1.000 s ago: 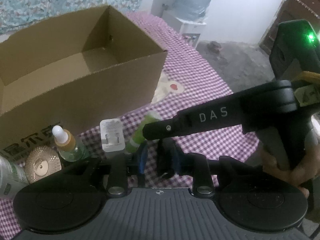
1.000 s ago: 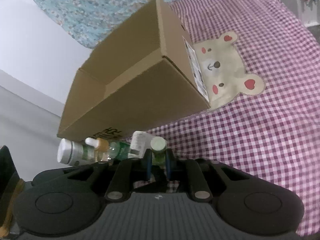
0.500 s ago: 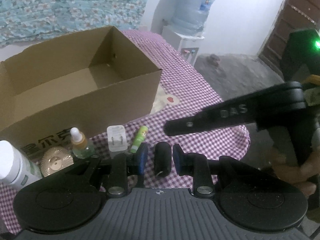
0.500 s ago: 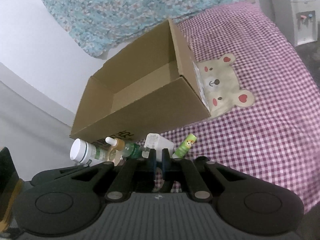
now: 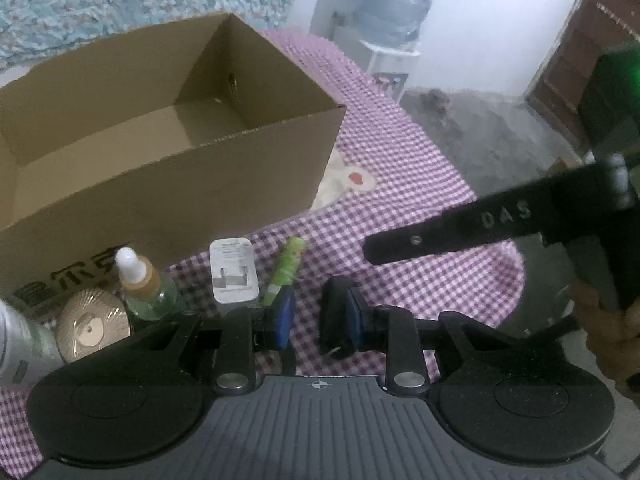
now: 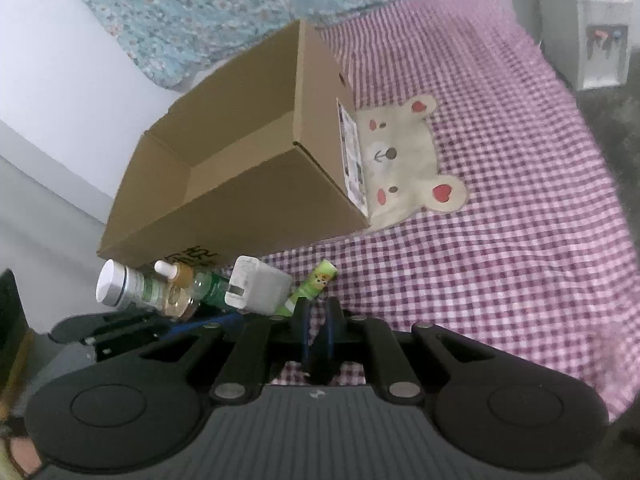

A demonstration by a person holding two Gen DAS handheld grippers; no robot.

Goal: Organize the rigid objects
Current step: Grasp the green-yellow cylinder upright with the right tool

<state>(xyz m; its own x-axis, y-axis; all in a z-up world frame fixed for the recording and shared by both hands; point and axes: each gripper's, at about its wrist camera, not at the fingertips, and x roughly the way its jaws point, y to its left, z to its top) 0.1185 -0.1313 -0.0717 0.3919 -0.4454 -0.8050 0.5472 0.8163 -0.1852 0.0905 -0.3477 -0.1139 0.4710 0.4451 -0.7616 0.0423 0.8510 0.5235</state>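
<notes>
Left gripper (image 5: 306, 318) hangs over the near edge of the checked cloth (image 5: 400, 184), its blue pads slightly parted with nothing between them; the green tube (image 5: 286, 270) lies just beyond its left fingertip. Right gripper (image 6: 316, 334) has its jaws pressed together, empty, the tube just ahead of it to the left. White charger (image 5: 233, 270), dropper bottle (image 5: 140, 284) and gold disc (image 5: 92, 326) line the open cardboard box's (image 5: 168, 184) front wall.
</notes>
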